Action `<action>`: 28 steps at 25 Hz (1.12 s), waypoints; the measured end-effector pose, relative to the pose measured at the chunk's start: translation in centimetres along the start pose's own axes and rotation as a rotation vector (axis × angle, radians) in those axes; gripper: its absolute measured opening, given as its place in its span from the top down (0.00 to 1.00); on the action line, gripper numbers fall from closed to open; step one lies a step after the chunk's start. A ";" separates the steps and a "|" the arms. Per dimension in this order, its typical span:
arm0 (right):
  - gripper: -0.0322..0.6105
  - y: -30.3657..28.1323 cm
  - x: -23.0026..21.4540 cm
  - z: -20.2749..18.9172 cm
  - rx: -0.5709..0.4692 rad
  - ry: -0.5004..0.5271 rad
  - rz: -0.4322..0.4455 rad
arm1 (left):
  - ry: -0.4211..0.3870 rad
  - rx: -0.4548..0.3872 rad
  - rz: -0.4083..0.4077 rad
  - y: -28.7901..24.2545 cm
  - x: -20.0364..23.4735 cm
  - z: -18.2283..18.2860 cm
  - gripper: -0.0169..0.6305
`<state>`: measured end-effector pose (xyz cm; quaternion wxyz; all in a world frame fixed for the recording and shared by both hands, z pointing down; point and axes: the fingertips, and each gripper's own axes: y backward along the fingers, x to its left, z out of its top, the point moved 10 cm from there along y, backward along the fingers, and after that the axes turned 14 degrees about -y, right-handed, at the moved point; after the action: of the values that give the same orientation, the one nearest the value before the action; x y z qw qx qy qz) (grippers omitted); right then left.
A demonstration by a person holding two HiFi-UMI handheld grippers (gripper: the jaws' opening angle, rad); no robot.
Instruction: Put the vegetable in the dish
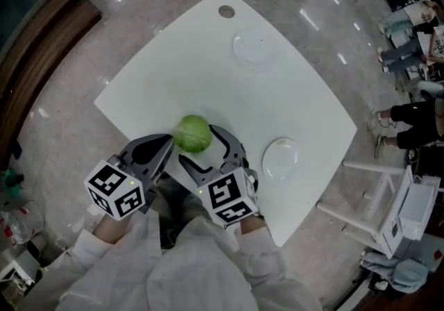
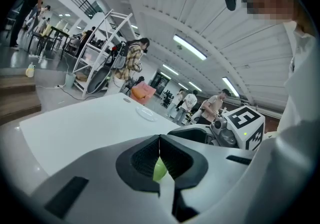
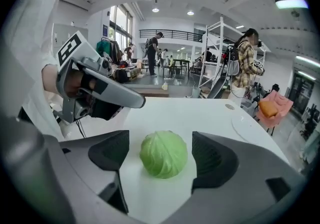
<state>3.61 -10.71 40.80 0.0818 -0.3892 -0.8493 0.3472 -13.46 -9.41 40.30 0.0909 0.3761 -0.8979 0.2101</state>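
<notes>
A green cabbage (image 1: 192, 133) lies on the white table (image 1: 173, 73) near its front edge. My right gripper (image 1: 205, 147) is open and straddles it; in the right gripper view the cabbage (image 3: 163, 154) sits between the two pads with a gap on each side. My left gripper (image 1: 168, 140) is just left of the cabbage, shut and holding nothing; only a sliver of the cabbage (image 2: 159, 170) shows behind its closed jaws. One clear glass dish (image 1: 280, 158) rests to the right of the right gripper, and a second dish (image 1: 253, 49) lies at the far side.
The table has a round hole (image 1: 226, 11) near its far corner. A white rack (image 1: 402, 212) stands on the floor to the right. Several people (image 1: 409, 125) sit or stand beyond the table's right side.
</notes>
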 end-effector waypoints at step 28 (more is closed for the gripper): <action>0.26 -4.2 -0.9 -1.4 0.165 0.010 0.047 | 0.072 0.001 0.014 -0.9 2.8 -1.7 0.96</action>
<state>2.28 -12.48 44.69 0.1095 -0.4027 -0.8079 0.4160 -14.80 -11.00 43.01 0.1216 0.3622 -0.8964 0.2248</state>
